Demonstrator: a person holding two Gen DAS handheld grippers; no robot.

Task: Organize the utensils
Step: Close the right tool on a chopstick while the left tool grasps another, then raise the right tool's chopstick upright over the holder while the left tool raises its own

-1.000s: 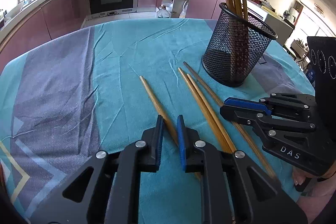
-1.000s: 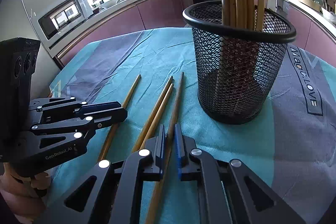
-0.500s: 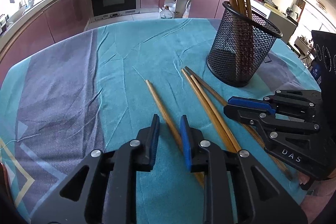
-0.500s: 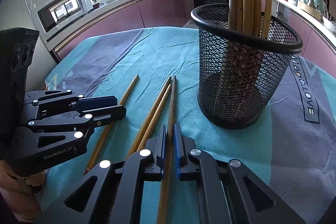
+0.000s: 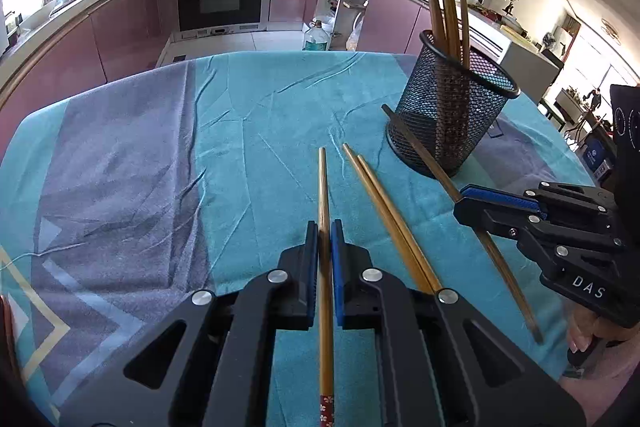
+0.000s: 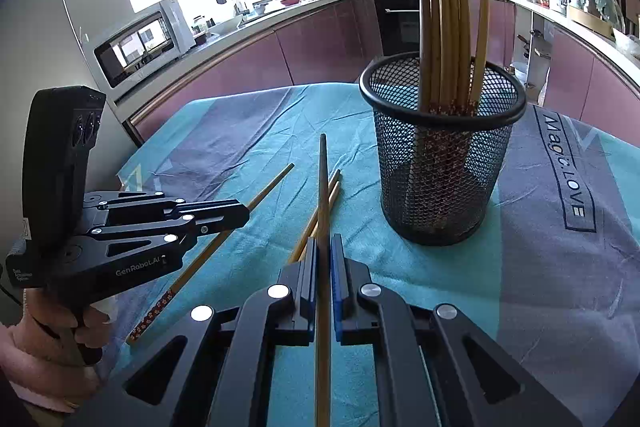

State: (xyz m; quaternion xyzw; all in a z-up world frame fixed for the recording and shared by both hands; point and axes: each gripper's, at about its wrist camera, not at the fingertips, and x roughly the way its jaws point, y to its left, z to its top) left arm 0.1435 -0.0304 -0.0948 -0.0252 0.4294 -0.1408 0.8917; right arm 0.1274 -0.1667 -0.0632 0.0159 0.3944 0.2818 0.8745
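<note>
Jaws of both grippers pinch one slim bamboo chopstick each: left (image 5: 324,227), right (image 6: 324,241), flower-patterned ends.

left hand-held gripper (image 5: 324,227) pinched closed, right hand-held gripper (image 6: 324,241) likewise

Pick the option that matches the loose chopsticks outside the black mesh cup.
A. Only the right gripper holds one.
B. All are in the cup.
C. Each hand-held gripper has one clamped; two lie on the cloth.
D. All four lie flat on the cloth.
C: the left hand-held gripper pinches a bamboo chopstick, the right hand-held gripper pinches a darker chopstick, and a pair of chopsticks lies on the teal tablecloth.
</note>
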